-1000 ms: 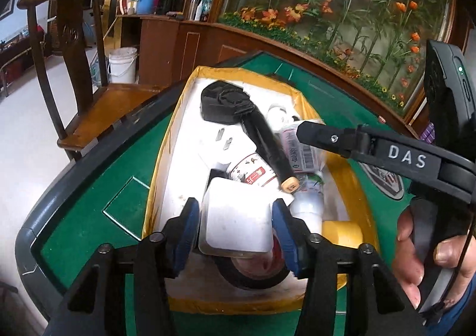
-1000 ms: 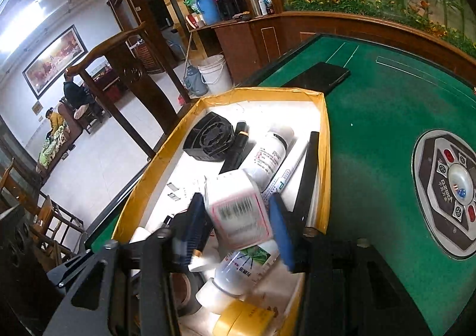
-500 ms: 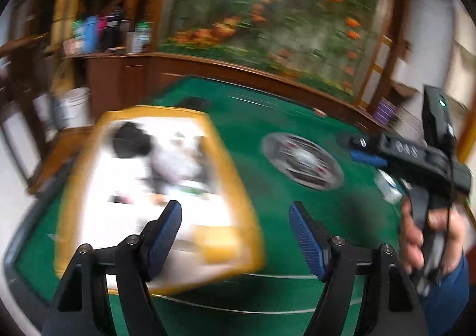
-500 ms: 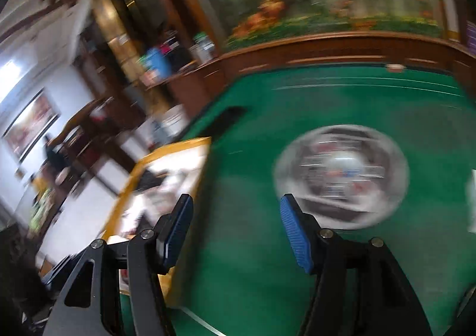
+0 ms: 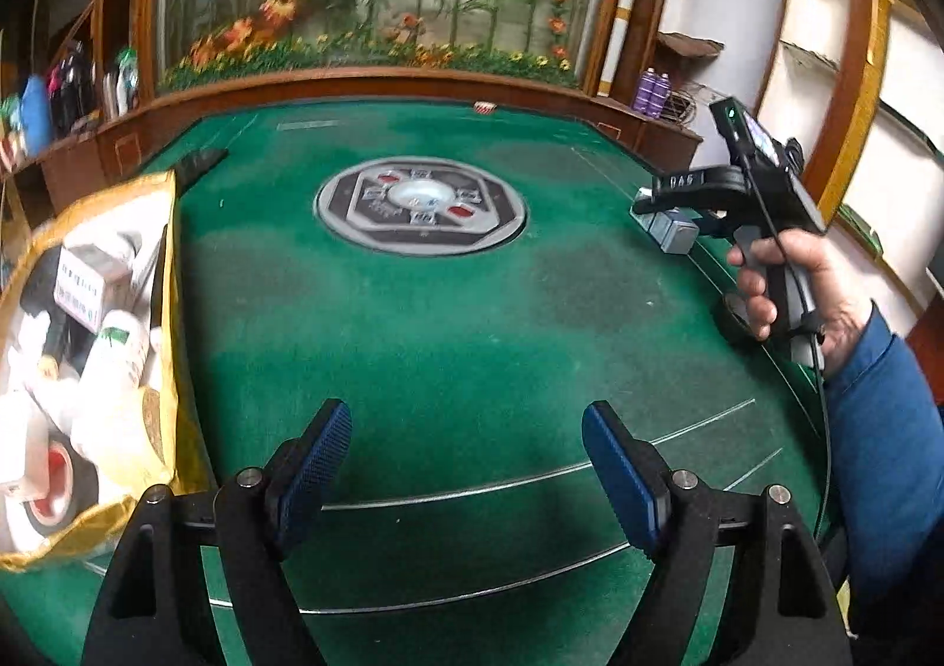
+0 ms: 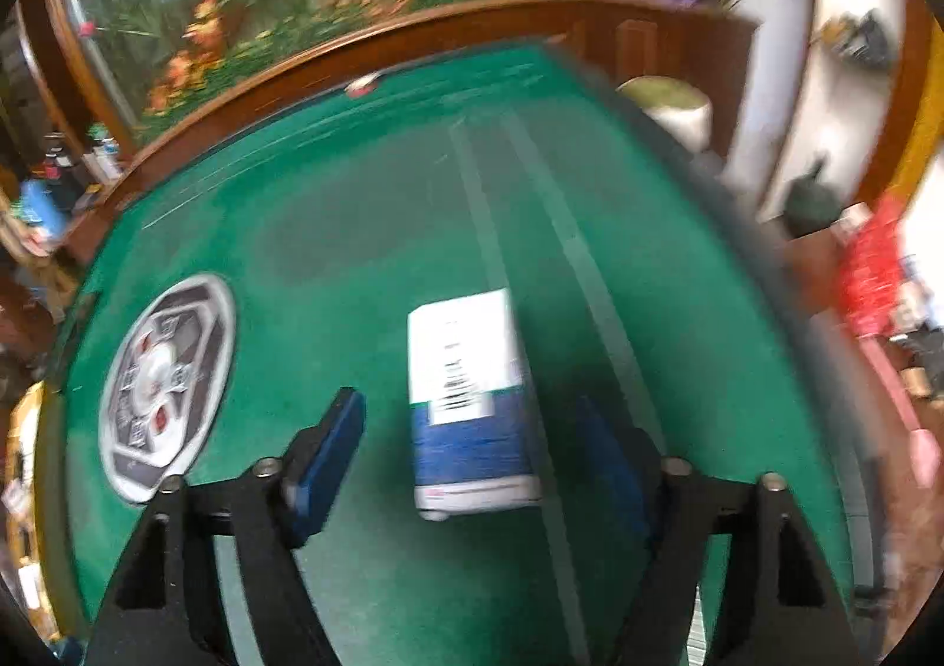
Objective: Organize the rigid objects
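The left gripper (image 5: 466,465) has just been opening; its jaws stand spread over bare felt (image 5: 472,341), holding nothing. The right gripper (image 6: 472,448) is spread too, a box (image 6: 469,400) lying between its jaws, apparently untouched.

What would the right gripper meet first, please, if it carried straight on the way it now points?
Most likely the white and blue box on the green felt: it lies between the right gripper's open fingers, untouched, though blur leaves depth uncertain.

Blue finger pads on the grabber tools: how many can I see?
4. Two ribbed blue pads on the open left gripper over bare green felt table; two on the right gripper, either side of the white-and-blue cardboard box.
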Demonstrator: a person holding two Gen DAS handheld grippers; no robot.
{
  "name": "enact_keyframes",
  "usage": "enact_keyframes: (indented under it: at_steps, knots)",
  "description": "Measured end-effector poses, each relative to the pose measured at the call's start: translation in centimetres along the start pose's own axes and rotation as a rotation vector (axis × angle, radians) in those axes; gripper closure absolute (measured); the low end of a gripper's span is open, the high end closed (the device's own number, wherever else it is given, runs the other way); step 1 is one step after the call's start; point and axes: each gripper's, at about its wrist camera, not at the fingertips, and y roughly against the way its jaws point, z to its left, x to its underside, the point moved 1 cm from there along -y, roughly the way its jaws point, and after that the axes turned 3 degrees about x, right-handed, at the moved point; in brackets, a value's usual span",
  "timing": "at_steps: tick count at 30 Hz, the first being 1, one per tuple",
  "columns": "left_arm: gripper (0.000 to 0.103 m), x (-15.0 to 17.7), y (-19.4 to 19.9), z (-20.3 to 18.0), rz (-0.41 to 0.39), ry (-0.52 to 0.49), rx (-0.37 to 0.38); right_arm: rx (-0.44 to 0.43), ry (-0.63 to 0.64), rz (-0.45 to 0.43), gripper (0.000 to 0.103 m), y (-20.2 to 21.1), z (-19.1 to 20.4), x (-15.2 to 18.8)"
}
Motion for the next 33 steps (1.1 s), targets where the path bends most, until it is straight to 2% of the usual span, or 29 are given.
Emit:
enact_keyframes:
  at_steps: [2,3,6,8,11,13,15,16,19,21,23,24,25,26,29,33]
  knots:
    - [0.019,-0.1,0.0,0.7,0.005,0.036,0.009,0.014,0.021,0.023,0.067,-0.9,0.6,0.1]
    - [0.019,0.1,0.2,0.9,0.005,0.045,0.010,0.016,0.024,0.010,0.068,-0.5,0.8,0.0]
    - [0.019,0.0,0.6,1.4,-0.003,0.070,0.011,-0.082,0.041,0.026,0.068,0.5,2.1,0.9]
    - [0.019,0.0,1.1,1.9,-0.010,0.092,0.020,-0.148,0.107,0.038,0.068,1.6,4.5,2.1]
    - [0.019,-0.3,1.7,2.7,-0.023,0.120,0.012,-0.322,0.231,0.106,0.067,3.6,9.3,5.6]
    - [0.019,-0.4,1.9,3.3,-0.027,0.138,0.009,-0.440,0.337,0.164,0.062,5.2,12.2,8.6]
    - [0.019,-0.5,2.1,3.9,-0.026,0.167,0.018,-0.559,0.425,0.216,0.048,6.9,14.0,11.2]
    - [0.019,-0.5,2.1,4.0,-0.023,0.177,0.023,-0.580,0.448,0.206,0.048,7.9,14.0,11.8]
    - [0.018,-0.4,1.7,4.3,-0.003,0.206,0.048,-0.475,0.445,0.071,0.041,10.5,11.5,10.3]
    - [0.017,-0.5,1.4,4.1,0.015,0.214,0.064,-0.381,0.375,-0.016,0.030,12.1,8.5,8.9]
    - [0.015,-0.5,0.9,3.7,0.041,0.222,0.075,-0.262,0.302,-0.091,0.023,13.0,5.1,7.6]
    - [0.013,-0.4,0.7,3.4,0.054,0.221,0.081,-0.203,0.276,-0.111,0.022,13.2,3.7,7.3]
    - [0.011,-0.4,0.4,3.1,0.068,0.219,0.085,-0.121,0.247,-0.122,0.022,13.3,2.1,7.2]
    - [0.010,-0.5,0.0,2.7,0.085,0.215,0.079,-0.088,0.231,-0.117,0.022,12.9,1.1,7.1]
    - [0.010,-0.6,-0.9,1.6,0.119,0.196,0.054,-0.046,0.156,-0.079,0.022,12.4,-2.1,7.4]
    - [0.010,-1.1,-2.7,0.2,0.174,0.147,-0.006,-0.003,0.141,-0.021,0.022,11.5,-3.8,8.5]
